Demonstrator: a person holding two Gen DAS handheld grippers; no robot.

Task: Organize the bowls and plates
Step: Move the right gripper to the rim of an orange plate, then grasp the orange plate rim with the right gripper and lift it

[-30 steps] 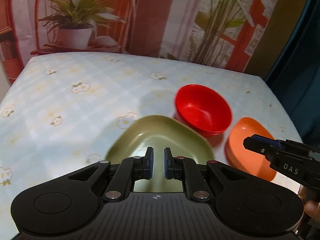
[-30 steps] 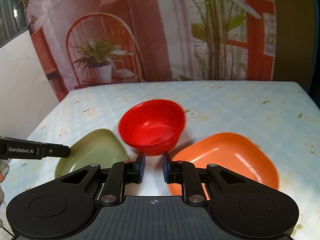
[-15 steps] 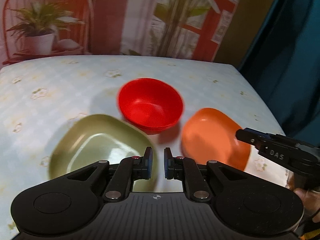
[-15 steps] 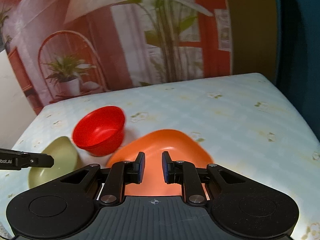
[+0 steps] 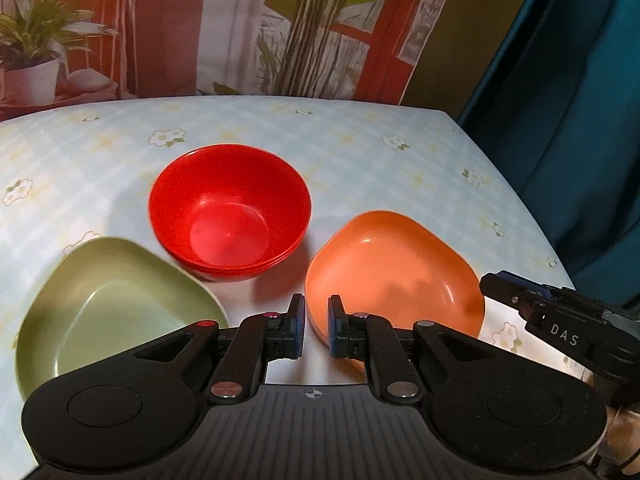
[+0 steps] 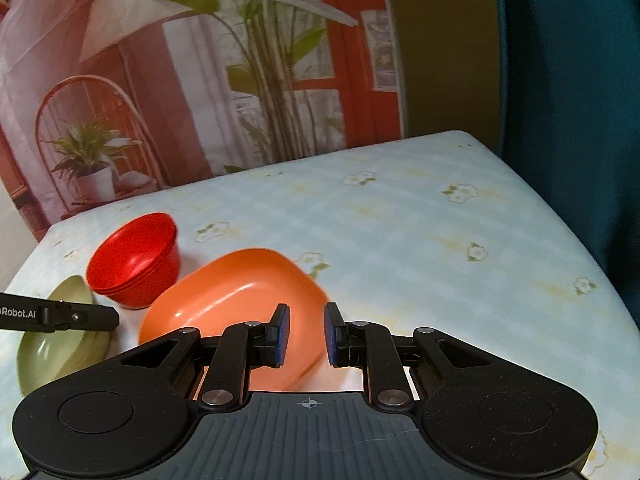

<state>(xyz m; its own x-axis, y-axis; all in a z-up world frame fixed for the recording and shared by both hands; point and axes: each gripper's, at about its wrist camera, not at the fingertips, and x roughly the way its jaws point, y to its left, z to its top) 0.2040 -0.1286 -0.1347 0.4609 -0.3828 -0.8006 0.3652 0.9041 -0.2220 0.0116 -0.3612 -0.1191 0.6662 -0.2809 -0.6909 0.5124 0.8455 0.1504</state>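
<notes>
A stack of red bowls (image 5: 230, 212) stands mid-table, with a green plate (image 5: 112, 304) to its left and an orange plate (image 5: 394, 276) to its right. My left gripper (image 5: 316, 330) hovers just in front of the gap between bowls and orange plate, jaws a narrow gap apart, holding nothing. My right gripper (image 6: 306, 334) hangs over the orange plate's (image 6: 236, 300) near right edge, jaws slightly apart and empty. The red bowls (image 6: 134, 260) and green plate (image 6: 56, 344) lie to its left. Each gripper shows in the other's view, the right (image 5: 552, 320) and the left (image 6: 60, 316).
The table (image 5: 360, 152) has a pale checked cloth with flowers. Its right edge (image 6: 580, 248) drops off beside a teal curtain (image 5: 580, 120). A printed backdrop with plants (image 6: 200, 80) stands behind the far edge.
Both grippers have swung to the right: the left from over the green plate to between the bowls and the orange plate, the right from the bowls to the orange plate. Right jaws widened slightly.
</notes>
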